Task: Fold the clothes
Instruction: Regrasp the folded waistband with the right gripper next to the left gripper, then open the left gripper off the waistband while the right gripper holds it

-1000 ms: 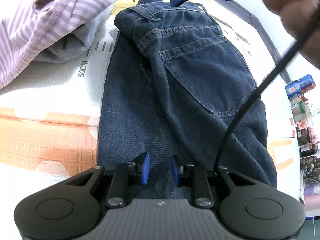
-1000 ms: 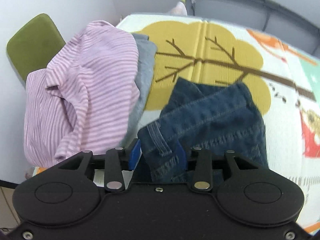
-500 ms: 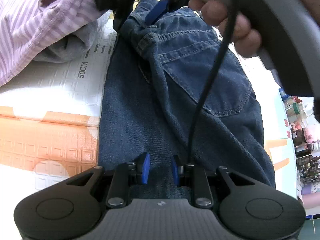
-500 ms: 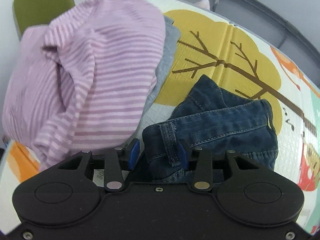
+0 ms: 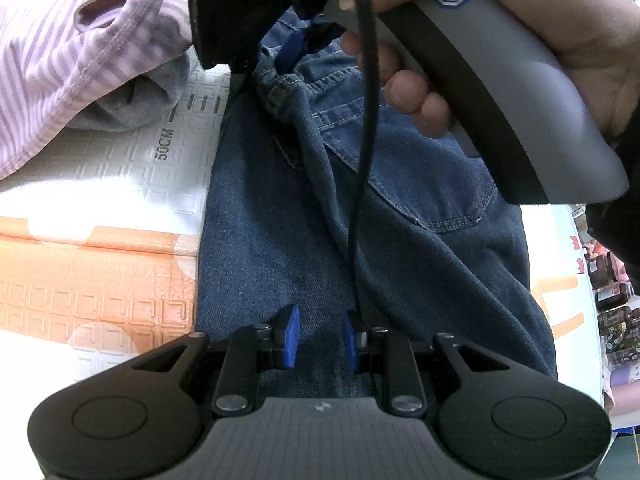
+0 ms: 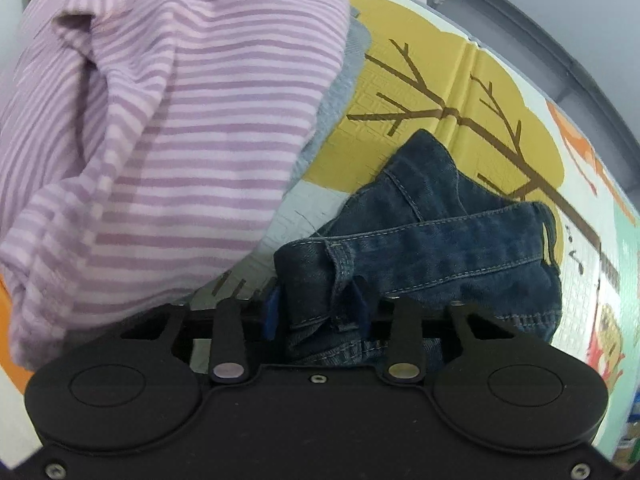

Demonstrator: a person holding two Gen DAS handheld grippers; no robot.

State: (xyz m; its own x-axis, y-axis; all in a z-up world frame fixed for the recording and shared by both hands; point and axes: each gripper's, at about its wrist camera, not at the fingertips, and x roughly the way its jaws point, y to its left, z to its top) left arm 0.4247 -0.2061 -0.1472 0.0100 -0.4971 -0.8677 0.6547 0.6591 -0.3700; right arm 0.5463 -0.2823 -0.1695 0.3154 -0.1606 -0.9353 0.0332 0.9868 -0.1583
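Note:
Dark blue jeans (image 5: 400, 208) lie lengthwise on the play mat (image 5: 100, 184), back pocket up. My left gripper (image 5: 319, 338) sits at their near end, and denim fills the narrow gap between its blue pads. At the far end a hand holds my right gripper (image 5: 276, 60) down on the waistband (image 5: 288, 88). In the right wrist view its jaws are closing on the waistband (image 6: 420, 236) at a belt loop (image 6: 340, 276). Denim bunches between the pads of my right gripper (image 6: 316, 312).
A purple striped garment (image 6: 168, 128) is heaped over a grey one (image 6: 340, 92) on the mat, left of the waistband. The right gripper's black cable (image 5: 360, 184) hangs across the jeans. Small boxes and bottles (image 5: 612, 312) crowd the right edge.
The right gripper came down onto the waistband at the far end, rolled, and its pads narrowed around the belt loop. The left gripper has stayed in place.

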